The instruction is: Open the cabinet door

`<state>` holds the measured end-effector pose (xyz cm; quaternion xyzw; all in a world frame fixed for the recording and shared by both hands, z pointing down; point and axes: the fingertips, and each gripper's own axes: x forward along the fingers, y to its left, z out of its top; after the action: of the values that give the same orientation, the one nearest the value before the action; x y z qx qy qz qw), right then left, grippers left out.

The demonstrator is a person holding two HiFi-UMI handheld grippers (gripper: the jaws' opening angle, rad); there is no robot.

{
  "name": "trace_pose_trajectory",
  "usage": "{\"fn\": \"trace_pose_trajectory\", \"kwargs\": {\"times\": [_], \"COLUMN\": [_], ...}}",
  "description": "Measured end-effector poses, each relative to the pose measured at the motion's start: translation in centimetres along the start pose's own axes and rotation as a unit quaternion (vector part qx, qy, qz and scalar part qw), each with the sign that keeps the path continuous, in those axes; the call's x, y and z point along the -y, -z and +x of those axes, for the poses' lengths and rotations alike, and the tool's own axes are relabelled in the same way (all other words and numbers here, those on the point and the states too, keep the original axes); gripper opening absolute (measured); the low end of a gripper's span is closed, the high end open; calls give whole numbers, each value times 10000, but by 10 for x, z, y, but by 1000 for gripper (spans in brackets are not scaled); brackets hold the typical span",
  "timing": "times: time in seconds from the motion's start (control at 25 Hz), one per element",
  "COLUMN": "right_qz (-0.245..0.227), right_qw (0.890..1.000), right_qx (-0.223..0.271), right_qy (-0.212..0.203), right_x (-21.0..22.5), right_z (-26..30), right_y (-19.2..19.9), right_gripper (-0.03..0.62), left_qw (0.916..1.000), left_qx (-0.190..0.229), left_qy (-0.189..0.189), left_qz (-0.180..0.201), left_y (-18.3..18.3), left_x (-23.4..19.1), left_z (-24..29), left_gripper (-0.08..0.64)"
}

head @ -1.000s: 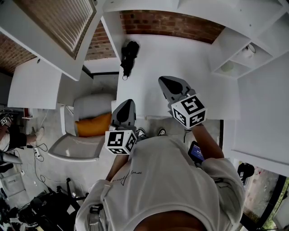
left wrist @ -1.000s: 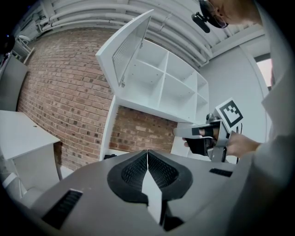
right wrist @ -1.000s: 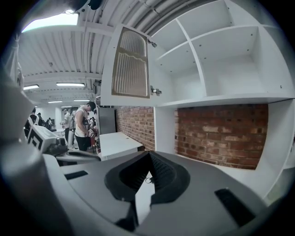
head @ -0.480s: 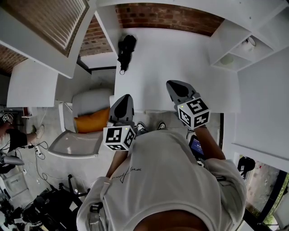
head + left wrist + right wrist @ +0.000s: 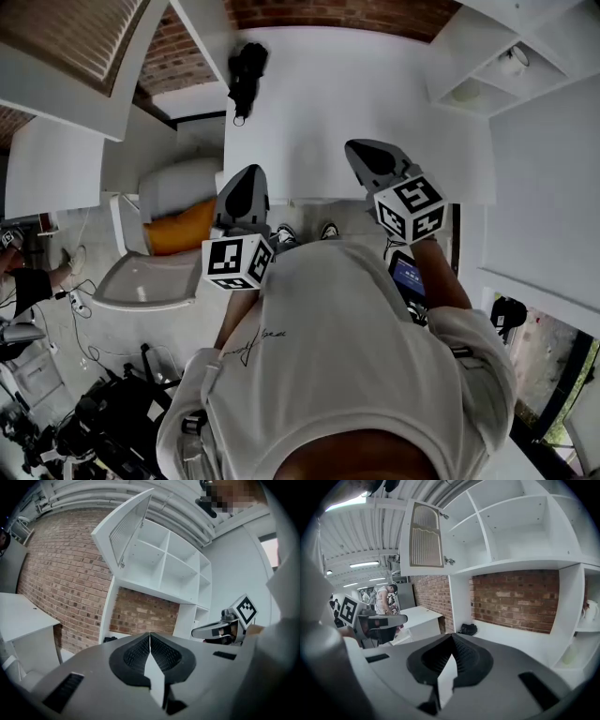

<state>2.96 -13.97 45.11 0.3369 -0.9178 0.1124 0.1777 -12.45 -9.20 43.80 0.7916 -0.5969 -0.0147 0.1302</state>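
Jaws of both the left gripper [image 5: 150, 641] and the right gripper [image 5: 452, 648] are pressed together on nothing, by the front edge of the white table [image 5: 319, 94]. The slatted cabinet door [image 5: 425, 536] already stands swung wide from the cabinet [image 5: 511, 527], high on the left (the task looks done). Best now: bring neither gripper near the door's free edge or hinges, lest it swing back.

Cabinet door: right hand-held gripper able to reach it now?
Probably: nothing stands between the right hand-held gripper and the open cabinet door, though the door sits well above its shut jaws.
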Motion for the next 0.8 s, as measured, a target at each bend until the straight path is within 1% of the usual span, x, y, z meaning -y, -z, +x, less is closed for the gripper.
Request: {"fn": "trace_pose_trajectory", "kwargs": {"times": [0.12, 0.2, 0.48, 0.8], "right_qz": [-124, -190, -500, -477], "right_qw": [9999, 9997, 9987, 9987], "right_qx": [82, 98, 64, -4], "right_qy": [-77, -146, -113, -175], "right_x": [1, -1, -4, -8], "right_z": [0, 0, -4, -2], "right_y": [-12, -14, -20, -14], "right_gripper": [25, 25, 25, 25], "left_qw": [10000, 10000, 9999, 10000], "left_qx": [99, 94, 115, 54], "left_qy": [5, -7, -58, -7], "left_qz": [10, 31, -30, -51], "left_y": [-6, -5, -3, 2], "left_x": [-2, -2, -3, 0], "left_z": [3, 2, -1, 1], "left_gripper": [17, 17, 17, 17]}}
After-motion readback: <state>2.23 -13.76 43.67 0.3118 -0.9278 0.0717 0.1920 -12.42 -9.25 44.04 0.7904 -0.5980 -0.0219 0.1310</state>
